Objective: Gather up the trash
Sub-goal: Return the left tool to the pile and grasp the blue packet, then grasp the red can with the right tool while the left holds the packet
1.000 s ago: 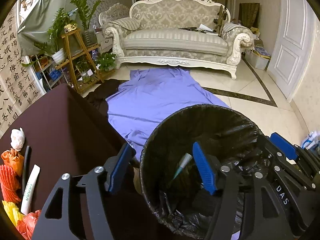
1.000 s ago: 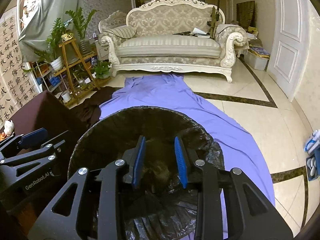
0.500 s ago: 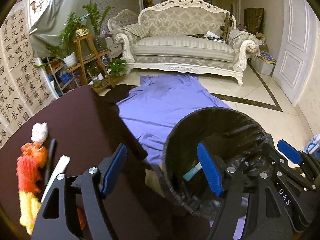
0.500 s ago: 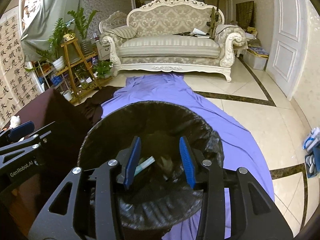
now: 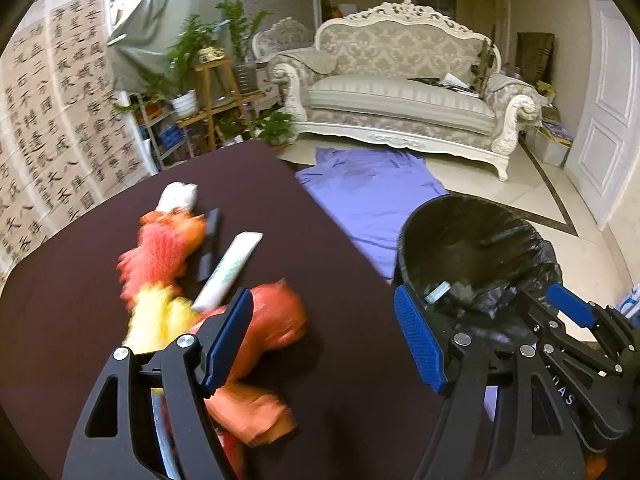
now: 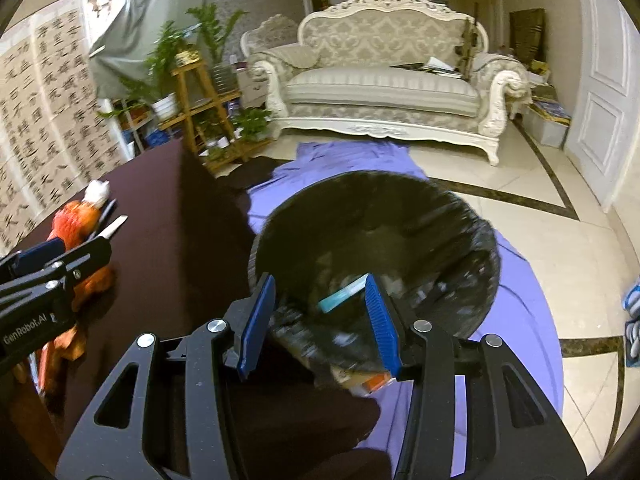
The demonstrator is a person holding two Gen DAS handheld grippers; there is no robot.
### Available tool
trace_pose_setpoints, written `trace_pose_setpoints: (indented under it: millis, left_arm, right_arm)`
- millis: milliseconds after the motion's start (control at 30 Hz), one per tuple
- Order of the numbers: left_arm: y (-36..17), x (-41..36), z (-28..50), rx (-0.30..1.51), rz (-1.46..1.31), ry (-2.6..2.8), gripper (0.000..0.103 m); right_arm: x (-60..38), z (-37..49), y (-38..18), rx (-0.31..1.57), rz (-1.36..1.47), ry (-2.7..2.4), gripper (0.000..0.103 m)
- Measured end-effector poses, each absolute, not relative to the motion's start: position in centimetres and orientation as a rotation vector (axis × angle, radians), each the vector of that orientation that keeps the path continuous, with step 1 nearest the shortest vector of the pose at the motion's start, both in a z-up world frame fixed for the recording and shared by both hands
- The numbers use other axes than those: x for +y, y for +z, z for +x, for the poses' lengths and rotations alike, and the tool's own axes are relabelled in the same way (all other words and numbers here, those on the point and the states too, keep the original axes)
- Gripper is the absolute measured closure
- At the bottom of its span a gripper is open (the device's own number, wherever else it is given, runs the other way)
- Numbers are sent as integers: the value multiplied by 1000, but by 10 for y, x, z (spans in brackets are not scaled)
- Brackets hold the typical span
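A black-lined trash bin (image 5: 476, 248) stands on the floor beside a dark brown table (image 5: 100, 320); it also shows in the right wrist view (image 6: 376, 240), with a teal tube (image 6: 344, 293) inside. On the table lie an orange mesh bag (image 5: 168, 240), a yellow mesh (image 5: 156, 316), an orange plastic bag (image 5: 272, 320), a white tube (image 5: 230, 270), a black pen (image 5: 210, 244) and a white crumpled wad (image 5: 178, 196). My left gripper (image 5: 324, 338) is open and empty above the table edge. My right gripper (image 6: 318, 322) is open and empty over the bin's near rim.
A purple cloth (image 5: 372, 196) lies on the tiled floor under the bin. A cream sofa (image 5: 400, 96) stands at the back, a wooden plant stand (image 5: 216, 100) at the back left, and a white door (image 5: 604, 112) on the right.
My left gripper has swung left from over the bin to above the table, bringing the trash pile into view. My right gripper has opened wider and stayed over the bin.
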State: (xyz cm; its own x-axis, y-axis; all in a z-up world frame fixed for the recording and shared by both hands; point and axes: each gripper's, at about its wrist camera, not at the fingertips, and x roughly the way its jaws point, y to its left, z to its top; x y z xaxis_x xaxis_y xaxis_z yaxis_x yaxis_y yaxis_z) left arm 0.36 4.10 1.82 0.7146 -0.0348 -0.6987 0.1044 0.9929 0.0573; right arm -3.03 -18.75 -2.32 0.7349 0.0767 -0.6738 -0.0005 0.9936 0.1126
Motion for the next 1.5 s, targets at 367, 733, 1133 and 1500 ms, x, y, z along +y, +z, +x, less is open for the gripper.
trace_pose_setpoints:
  millis: [367, 733, 1133, 1500]
  left_arm:
    - [17, 102, -53, 775, 63, 11, 32]
    - [-11, 142, -77, 845, 54, 75, 32]
    - [-30, 147, -77, 900, 35, 17, 76]
    - [-12, 162, -100, 828, 25, 53, 80]
  right_arm:
    - [-120, -70, -22, 767, 47, 196, 57]
    - [-74, -84, -20, 771, -9, 301, 57]
    - [-62, -85, -21, 777, -31, 307, 57]
    - [-36, -90, -15, 770, -68, 355, 57]
